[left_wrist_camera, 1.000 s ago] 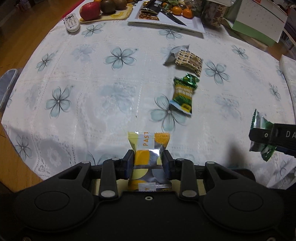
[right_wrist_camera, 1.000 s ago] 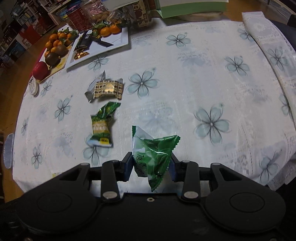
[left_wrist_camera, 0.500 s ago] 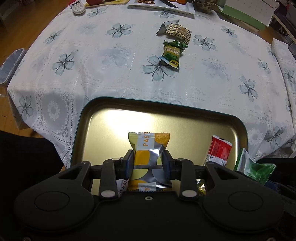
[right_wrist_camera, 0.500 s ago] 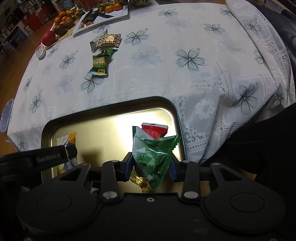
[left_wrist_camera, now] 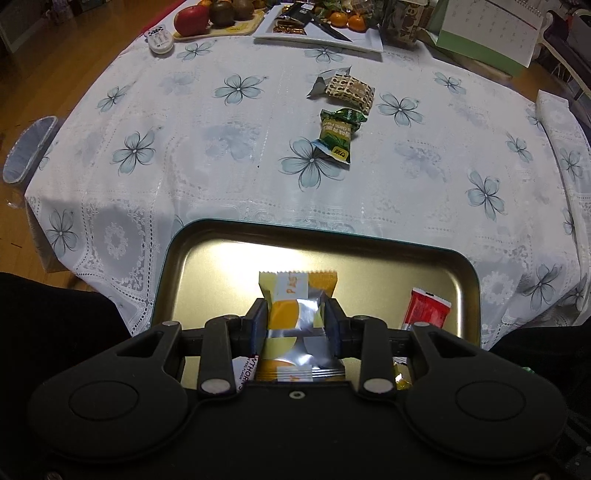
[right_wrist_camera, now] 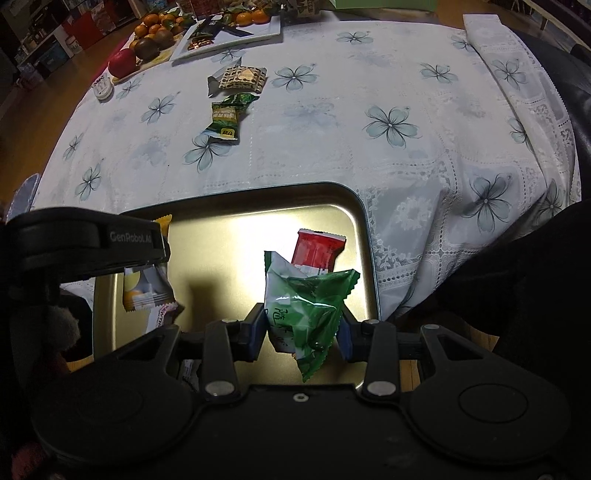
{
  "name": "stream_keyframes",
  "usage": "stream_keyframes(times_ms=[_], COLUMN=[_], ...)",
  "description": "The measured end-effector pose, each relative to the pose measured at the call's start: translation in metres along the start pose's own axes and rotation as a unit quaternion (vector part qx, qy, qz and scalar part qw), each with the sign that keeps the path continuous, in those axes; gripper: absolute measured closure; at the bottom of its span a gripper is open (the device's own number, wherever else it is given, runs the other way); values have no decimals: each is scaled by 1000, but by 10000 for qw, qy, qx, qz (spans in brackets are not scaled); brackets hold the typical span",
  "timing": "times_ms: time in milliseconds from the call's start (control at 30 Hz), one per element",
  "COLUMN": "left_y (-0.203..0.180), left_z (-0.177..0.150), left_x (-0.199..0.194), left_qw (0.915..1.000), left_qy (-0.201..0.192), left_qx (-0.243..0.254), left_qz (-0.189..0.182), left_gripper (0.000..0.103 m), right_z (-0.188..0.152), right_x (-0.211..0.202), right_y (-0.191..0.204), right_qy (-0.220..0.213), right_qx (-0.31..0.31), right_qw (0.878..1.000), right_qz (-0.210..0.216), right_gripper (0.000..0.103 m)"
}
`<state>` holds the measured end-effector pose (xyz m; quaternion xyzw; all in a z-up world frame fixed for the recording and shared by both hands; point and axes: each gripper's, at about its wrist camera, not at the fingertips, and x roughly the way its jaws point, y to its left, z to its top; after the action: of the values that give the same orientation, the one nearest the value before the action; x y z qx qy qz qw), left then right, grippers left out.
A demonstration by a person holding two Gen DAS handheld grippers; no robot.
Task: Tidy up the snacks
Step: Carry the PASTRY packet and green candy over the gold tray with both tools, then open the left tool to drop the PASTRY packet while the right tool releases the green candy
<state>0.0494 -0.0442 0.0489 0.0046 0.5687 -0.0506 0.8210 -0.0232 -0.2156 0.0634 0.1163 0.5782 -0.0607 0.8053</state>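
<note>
A gold metal tray (left_wrist_camera: pixel 314 230) sits at the near table edge, with a red packet (left_wrist_camera: pixel 428 310) lying in its right part. My left gripper (left_wrist_camera: pixel 295 317) hangs over the tray. Its jaws are opening, and the yellow and silver packet (left_wrist_camera: pixel 291 314) between them looks blurred and loose. My right gripper (right_wrist_camera: pixel 303 325) is shut on a crumpled green packet (right_wrist_camera: pixel 306 299) above the tray's (right_wrist_camera: pixel 258 188) right side, just in front of the red packet (right_wrist_camera: pixel 317 251). On the cloth lie a dark green packet (left_wrist_camera: pixel 336 134) and a brown patterned packet (left_wrist_camera: pixel 349 90).
A white packet (left_wrist_camera: pixel 242 373) lies in the tray under my left gripper. At the table's far end stand a white plate (left_wrist_camera: pixel 321 37) with oranges, a board with fruit (left_wrist_camera: pixel 218 22), a remote (left_wrist_camera: pixel 160 38) and a calendar (left_wrist_camera: pixel 487 33). Dark clothing flanks the tray.
Both grippers came back from over the cloth to above the tray, each carrying its packet. Since half a second ago the yellow packet has shifted between the left jaws, which stand slightly wider.
</note>
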Motion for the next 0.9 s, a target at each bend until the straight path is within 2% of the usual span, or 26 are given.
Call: stream_keyframes(times_ms=[167,267,433,600,900], left_y=[5,9,14,16,17], left_z=[-4,-7,-15,-25,-43], left_x=[0,1,0,-2,-6], left_qw=[10000,10000,9999,9998,9996], left_qy=[25,41,39,48,30], left_qx=[-10,-56,-60,-21,99], left_qz=[32,48,121,174,275], left_gripper=[57,57,57,57,57], right_z=[2,3,1,-1,-9], right_x=[0,0,0,0,0], right_y=[2,1,1,1,0], right_qy=[48,104,75,92,106], right_qx=[-22,24,-22,-112,-206], right_qw=[10000,9998,10000,9998,9989], right_qz=[51,156,-48,-159,-415], right_gripper=[59,53,39,35,35])
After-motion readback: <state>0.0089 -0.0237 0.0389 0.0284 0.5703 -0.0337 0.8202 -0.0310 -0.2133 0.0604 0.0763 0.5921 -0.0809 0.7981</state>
